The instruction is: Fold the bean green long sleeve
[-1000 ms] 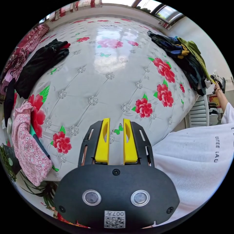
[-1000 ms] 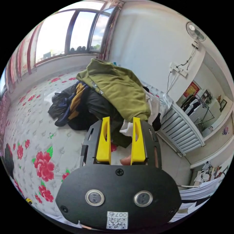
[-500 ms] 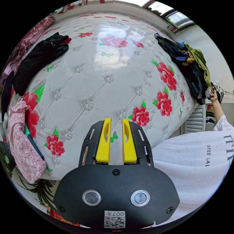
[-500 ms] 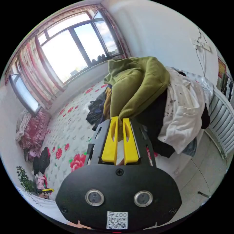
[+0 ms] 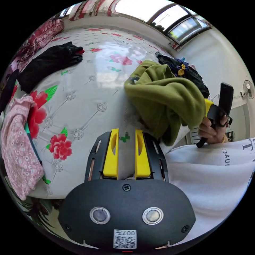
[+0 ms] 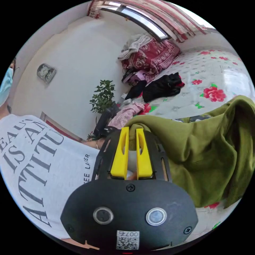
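Observation:
The bean green long sleeve hangs bunched above the near edge of the flowered bed, lifted by one edge. My right gripper is shut on that edge, and the green cloth drapes away to its right. In the left gripper view, the right gripper sits in a hand at the right, its yellow jaw at the cloth. My left gripper hovers over the bed edge just left of the garment, open, with nothing between its jaws.
A black garment and a pink floral one lie at the bed's left side. A pile of dark clothes sits behind the green one. The person's white shirt is close on the right. A potted plant stands by the wall.
My right gripper closed on the green long sleeve's edge and pulled it off the clothes pile, toward the person and the near bed edge. The left gripper stayed open over the bed.

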